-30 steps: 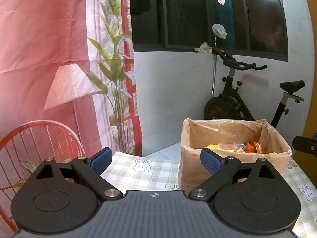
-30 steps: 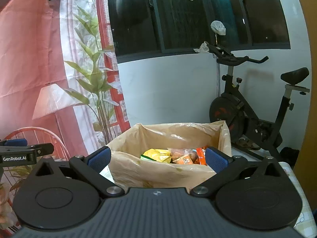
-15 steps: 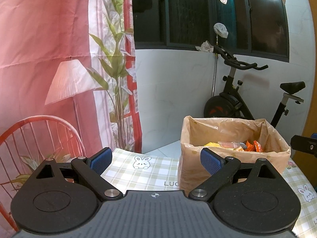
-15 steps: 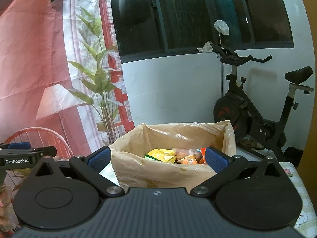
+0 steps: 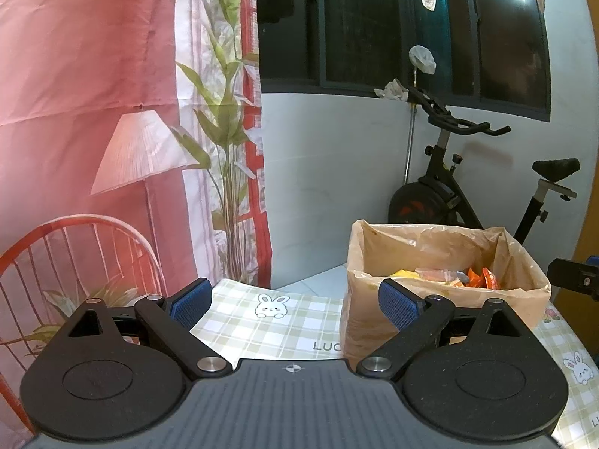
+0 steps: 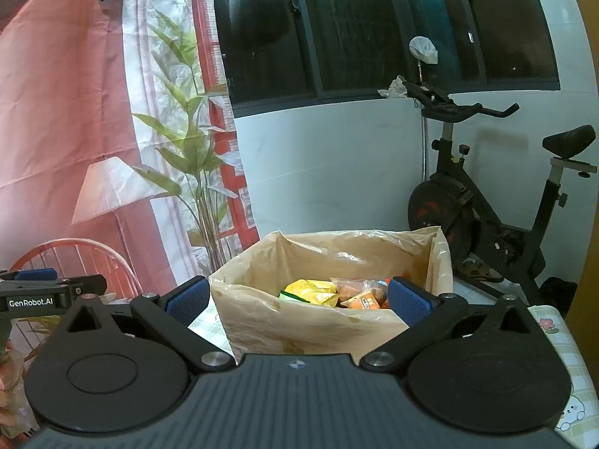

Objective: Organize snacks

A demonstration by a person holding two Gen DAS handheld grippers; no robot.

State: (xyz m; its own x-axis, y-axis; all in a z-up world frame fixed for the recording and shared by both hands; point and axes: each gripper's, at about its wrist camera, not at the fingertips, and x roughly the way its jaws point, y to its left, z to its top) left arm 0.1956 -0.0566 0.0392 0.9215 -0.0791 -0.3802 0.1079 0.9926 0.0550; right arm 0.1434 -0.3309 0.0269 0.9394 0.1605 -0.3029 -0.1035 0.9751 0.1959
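My left camera sits just behind my left tool (image 5: 295, 301), looking level over the checked table (image 5: 277, 327) toward the white wall, with the lined box (image 5: 445, 262) near and off to the right. My right camera rides behind my right tool (image 6: 297, 299), facing the same way but closer to the box (image 6: 329, 262), which is centred. Both views share the box, the exercise bike (image 5: 460, 187) (image 6: 486, 209) and the printed curtain (image 5: 112, 112) (image 6: 93, 112). Each view catches the other tool at its edge.
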